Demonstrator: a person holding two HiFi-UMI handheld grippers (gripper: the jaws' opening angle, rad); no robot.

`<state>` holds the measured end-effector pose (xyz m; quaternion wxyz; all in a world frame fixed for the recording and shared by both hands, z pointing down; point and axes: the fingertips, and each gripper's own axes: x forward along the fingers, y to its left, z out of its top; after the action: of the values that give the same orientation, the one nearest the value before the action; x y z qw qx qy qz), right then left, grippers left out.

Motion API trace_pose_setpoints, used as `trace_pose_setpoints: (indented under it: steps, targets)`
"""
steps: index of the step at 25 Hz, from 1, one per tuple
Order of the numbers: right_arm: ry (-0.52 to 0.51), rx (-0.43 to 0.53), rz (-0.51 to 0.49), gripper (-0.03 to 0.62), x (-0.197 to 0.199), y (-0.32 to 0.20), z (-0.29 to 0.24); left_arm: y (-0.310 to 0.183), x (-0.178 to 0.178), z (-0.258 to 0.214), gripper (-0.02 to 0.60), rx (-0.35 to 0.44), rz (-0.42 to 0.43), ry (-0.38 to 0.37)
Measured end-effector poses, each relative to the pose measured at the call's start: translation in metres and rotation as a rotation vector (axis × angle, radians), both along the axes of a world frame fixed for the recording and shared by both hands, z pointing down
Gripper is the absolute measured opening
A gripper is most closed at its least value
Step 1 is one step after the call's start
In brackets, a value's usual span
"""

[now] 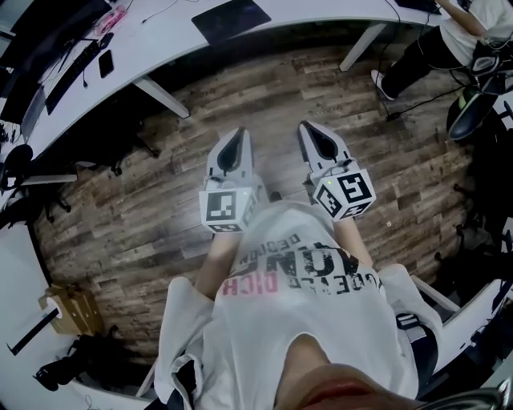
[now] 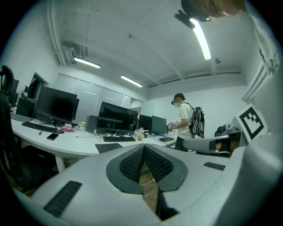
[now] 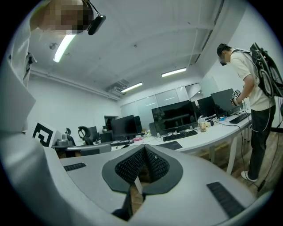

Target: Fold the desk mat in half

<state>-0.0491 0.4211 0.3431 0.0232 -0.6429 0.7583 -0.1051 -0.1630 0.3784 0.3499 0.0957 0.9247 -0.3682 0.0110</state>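
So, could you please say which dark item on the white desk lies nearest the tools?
The plain flat desk mat, at the front edge of the desk; the keyboard and phone lie farther left.

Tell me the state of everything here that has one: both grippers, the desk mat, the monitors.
left gripper: shut, nothing between the jaws.
right gripper: shut, nothing between the jaws.
desk mat: lying flat and unfolded on the desk, not touched by either gripper.
monitors: screens dark.
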Motion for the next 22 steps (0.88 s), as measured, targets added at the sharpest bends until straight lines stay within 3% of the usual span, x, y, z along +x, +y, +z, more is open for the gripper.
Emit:
trace_pose_setpoints:
  steps: [7, 22]
  targets:
    - [0.005, -0.045, 0.025, -0.003, 0.007, -0.032, 0.011, -0.037, 0.001, 0.011, 0.005, -0.023, 0.001, 0.011]
    - [0.025, -0.063, 0.010, -0.003, -0.009, -0.173, -0.004, -0.182, -0.015, -0.012, 0.003, 0.002, -0.019, 0.072]
